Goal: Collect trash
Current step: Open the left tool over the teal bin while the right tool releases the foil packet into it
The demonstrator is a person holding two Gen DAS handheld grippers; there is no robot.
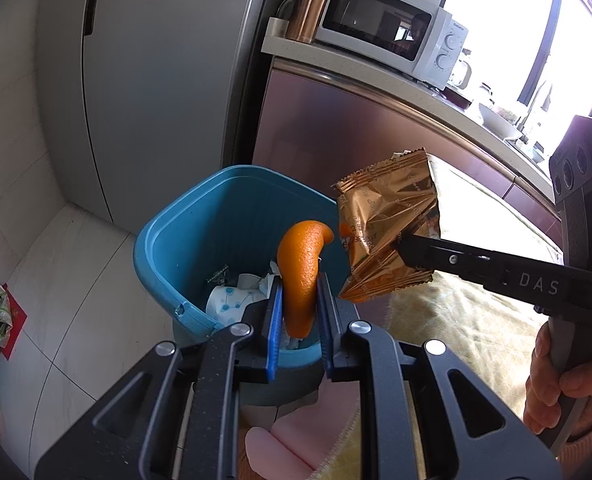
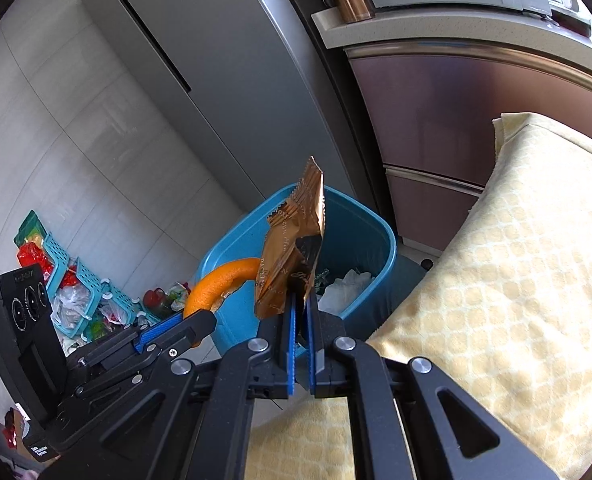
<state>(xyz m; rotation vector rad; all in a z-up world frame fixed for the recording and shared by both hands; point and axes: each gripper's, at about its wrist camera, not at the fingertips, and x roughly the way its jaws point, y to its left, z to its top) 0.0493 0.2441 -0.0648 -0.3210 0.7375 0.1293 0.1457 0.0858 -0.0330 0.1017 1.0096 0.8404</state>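
My left gripper (image 1: 299,292) is shut on a curved orange peel (image 1: 302,264) and holds it above the open blue trash bin (image 1: 163,240). My right gripper (image 2: 300,304) is shut on a crumpled gold snack wrapper (image 2: 291,248), held over the bin's rim (image 2: 388,248). In the left wrist view the wrapper (image 1: 388,232) hangs just right of the peel, pinched by the right gripper (image 1: 406,254). In the right wrist view the peel (image 2: 215,280) and the left gripper (image 2: 167,330) are at the left. The bin holds white paper trash (image 1: 231,300).
A grey fridge (image 1: 155,80) stands behind the bin. A counter with a microwave (image 1: 392,28) and copper tumbler (image 1: 310,4) is at the back right. A table with a yellow patterned cloth (image 2: 516,280) is to the right. Teal baskets and bags (image 2: 75,292) lie on the tiled floor.
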